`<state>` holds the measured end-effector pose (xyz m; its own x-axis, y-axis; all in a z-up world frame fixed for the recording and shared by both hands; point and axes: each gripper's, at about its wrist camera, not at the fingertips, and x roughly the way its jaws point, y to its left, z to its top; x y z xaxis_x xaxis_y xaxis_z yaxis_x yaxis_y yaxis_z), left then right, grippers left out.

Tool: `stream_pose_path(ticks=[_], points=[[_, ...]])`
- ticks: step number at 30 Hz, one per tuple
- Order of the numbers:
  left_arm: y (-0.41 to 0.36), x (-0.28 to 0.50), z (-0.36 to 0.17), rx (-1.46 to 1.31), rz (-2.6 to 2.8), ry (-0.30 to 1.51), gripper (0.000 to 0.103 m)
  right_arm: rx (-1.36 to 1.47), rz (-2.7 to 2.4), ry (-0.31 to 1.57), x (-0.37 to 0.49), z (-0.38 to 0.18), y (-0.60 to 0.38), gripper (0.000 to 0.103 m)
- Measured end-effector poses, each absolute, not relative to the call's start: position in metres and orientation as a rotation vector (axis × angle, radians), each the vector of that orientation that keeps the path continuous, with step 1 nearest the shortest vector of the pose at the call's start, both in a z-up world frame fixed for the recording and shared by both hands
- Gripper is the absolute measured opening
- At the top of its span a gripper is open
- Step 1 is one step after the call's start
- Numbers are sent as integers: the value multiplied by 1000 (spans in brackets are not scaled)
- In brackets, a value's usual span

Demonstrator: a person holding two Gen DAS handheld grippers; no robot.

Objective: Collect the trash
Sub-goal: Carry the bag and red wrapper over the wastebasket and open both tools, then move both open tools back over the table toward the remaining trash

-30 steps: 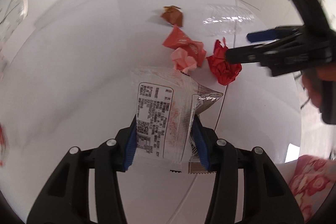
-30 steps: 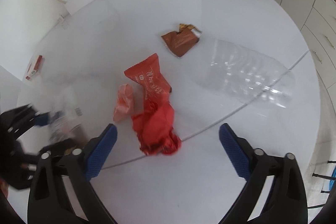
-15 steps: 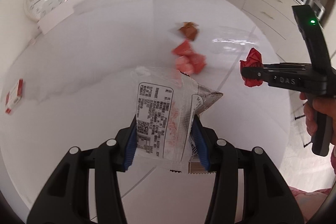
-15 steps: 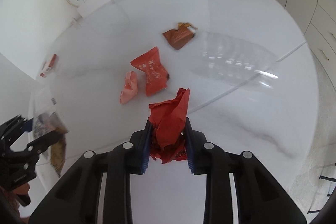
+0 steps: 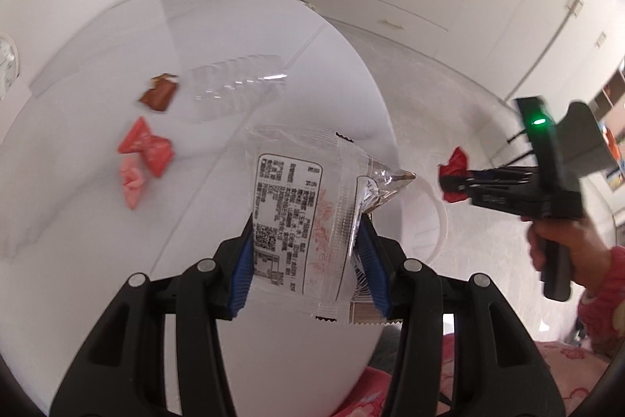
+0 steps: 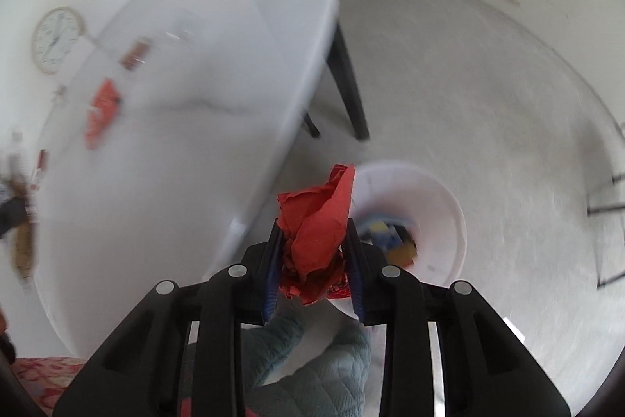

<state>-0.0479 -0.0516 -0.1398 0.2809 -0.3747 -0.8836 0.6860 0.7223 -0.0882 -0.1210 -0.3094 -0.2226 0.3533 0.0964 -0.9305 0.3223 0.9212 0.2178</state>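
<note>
Carry step in hand. Both grippers are loaded and off the table [image 5: 97, 260], heading for the bin [image 6: 449, 206] on the floor beside the table's near right edge.

My right gripper [image 6: 312, 253] pinches the red wad [image 6: 316, 225]: both blue pads press its sides, crumpled paper bulging up and forward past the tips. The jaws have just closed onto it, with a slight give since. In the right wrist view the wad sits just short of the bin's rim, partly overlapping it. The bin mouth lies ahead and to the right, with blue and yellow scraps inside. The frame is blurred.

My left gripper [image 5: 308, 253] clamps the clear wrapper [image 5: 300, 213] across its lower half. The printed label faces me and the top sticks well up beyond the fingers. It hangs over the table's right edge; the bin rim shows just past it.

Next move, as I judge it: bring the right tips squarely over the bin mouth, then spread the jaws so the wad drops clear of the rim. The left follows the same way.

On the table, toward the far left: brown wrapper [image 5: 158, 98], red wrappers [image 5: 146, 149], pink scrap [image 5: 131, 180] and clear bottle [image 5: 234, 85].
</note>
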Motion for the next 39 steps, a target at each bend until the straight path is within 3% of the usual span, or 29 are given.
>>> stream_pose_path(ticks=[4,5,7,14,25,33,39], points=[[-83,-65,-146,405,-762,1089,48,431,-181,1333,-131,-292,-327,36],[-90,-70,-147,421,-768,1094,48,430,-185,1354,-133,-305,-329,51],[-104,-79,-151,451,-782,1107,48,438,-199,1384,-136,-320,-335,66],[-166,-103,-168,539,-865,1126,48,445,-261,1298,-169,-284,-374,87],[-278,-125,-253,642,-944,1281,48,409,-360,1139,-230,-204,-432,91],[-302,-130,-321,730,-860,1396,76,438,-369,1157,-240,-215,-447,92],[-300,-127,-312,687,-809,1423,82,461,-365,1161,-242,-217,-450,92]])
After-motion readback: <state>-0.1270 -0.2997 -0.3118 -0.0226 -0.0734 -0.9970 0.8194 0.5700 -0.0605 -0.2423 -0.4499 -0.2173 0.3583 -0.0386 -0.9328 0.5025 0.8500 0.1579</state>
